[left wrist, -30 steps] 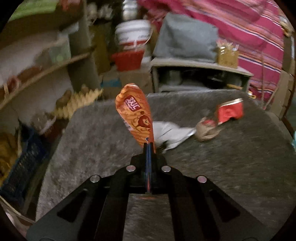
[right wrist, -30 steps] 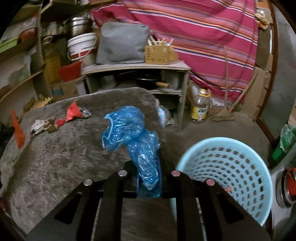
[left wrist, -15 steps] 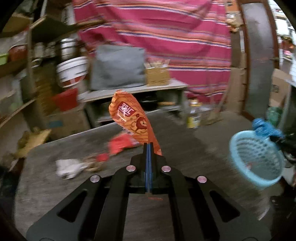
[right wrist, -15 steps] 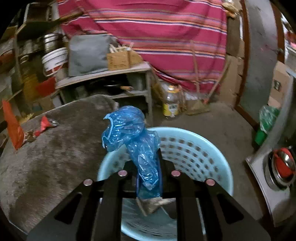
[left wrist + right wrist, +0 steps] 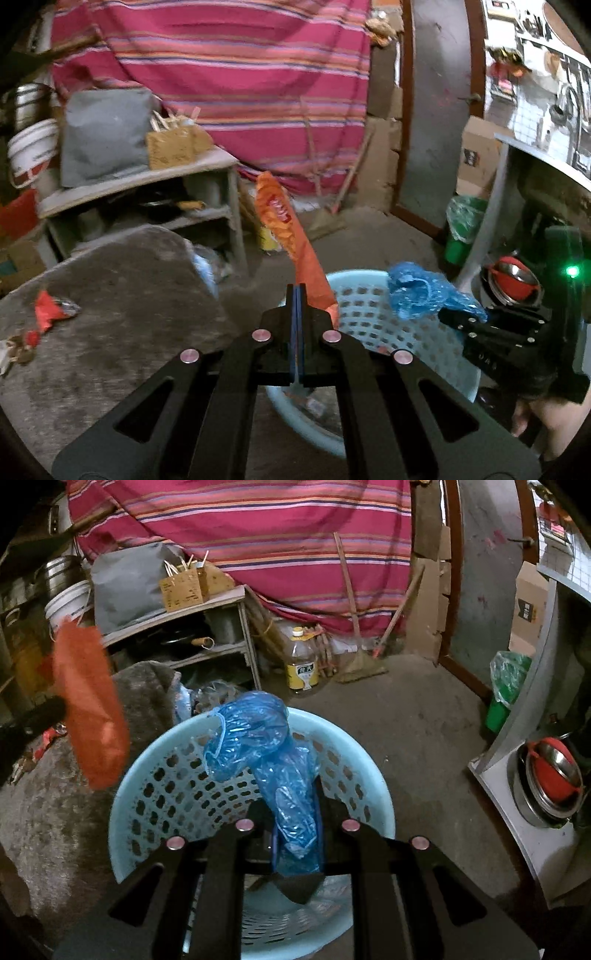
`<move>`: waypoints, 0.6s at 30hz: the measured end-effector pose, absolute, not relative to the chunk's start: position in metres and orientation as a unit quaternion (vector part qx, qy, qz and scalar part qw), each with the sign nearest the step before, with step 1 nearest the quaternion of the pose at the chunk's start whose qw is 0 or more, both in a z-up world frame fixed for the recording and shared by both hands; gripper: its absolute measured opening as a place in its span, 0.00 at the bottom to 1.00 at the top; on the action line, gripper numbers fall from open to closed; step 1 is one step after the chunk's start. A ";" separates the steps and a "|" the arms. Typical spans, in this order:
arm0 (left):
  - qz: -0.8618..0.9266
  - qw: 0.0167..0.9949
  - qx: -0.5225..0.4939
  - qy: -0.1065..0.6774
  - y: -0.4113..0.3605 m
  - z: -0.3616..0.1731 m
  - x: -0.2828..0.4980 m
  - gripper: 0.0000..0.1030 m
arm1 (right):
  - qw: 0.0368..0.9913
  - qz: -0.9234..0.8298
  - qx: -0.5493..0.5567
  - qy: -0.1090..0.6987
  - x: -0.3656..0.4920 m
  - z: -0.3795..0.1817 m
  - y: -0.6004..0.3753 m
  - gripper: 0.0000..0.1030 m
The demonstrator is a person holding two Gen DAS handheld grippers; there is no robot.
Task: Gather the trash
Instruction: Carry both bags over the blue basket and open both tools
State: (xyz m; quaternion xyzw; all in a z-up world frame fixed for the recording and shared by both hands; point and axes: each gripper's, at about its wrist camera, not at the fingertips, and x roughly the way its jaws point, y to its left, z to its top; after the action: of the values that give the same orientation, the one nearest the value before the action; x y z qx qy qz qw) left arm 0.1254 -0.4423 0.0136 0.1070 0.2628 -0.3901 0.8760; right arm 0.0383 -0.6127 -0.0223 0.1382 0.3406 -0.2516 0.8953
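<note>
The long orange snack wrapper [image 5: 284, 225] with red print stands up from the left tongs [image 5: 297, 295], whose jaws are pressed fully together on its lower end; it sits at the near rim of the round pale-blue perforated plastic basket [image 5: 155, 775]. From the other side the same wrapper [image 5: 90, 709] shows blurred, up over the basket's left edge. The crumpled blue plastic bag [image 5: 266, 753] is pinched in the right tongs [image 5: 297, 834], the jaws nearly together with the bag's bunched end between them, and it hangs right above the basket's opening. Seen from the left, the bag [image 5: 421, 291] and the right tongs [image 5: 465, 321] hover over the basket's far right rim [image 5: 369, 275].

Something pale lies at the basket's bottom, too dim to name. To the left, the grey fuzzy-covered worktop [image 5: 122, 295] carries a red crumpled wrapper [image 5: 46, 312] and some small scraps near its edge. Behind stand a grey shelf unit [image 5: 207, 627], a white plastic bucket [image 5: 68, 605], a yellow-labelled plastic bottle [image 5: 303, 664] on the floor, and a pink striped cloth [image 5: 277, 535] hanging across the back.
</note>
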 end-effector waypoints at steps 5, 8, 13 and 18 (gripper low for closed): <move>-0.385 0.872 0.126 0.276 -0.453 0.002 0.131 0.47 | 0.891 -0.257 0.142 0.347 0.039 -0.025 -0.619 0.14; -0.371 0.882 0.125 0.260 -0.440 0.006 0.133 0.64 | 0.891 -0.252 0.151 0.345 0.040 -0.025 -0.619 0.14; -0.336 0.900 0.128 0.246 -0.402 0.018 0.140 0.82 | 0.891 -0.242 0.134 0.361 0.053 -0.029 -0.605 0.15; -0.290 0.920 0.139 0.225 -0.342 0.027 0.147 0.92 | 0.883 -0.245 0.135 0.377 0.066 -0.035 -0.594 0.69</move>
State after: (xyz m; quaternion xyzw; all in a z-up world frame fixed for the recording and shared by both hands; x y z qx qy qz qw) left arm 0.1471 -0.3417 0.0271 0.1389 0.2246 -0.2897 0.9200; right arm 0.0662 -0.5941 -0.0353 0.1345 0.3765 -0.2445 0.8834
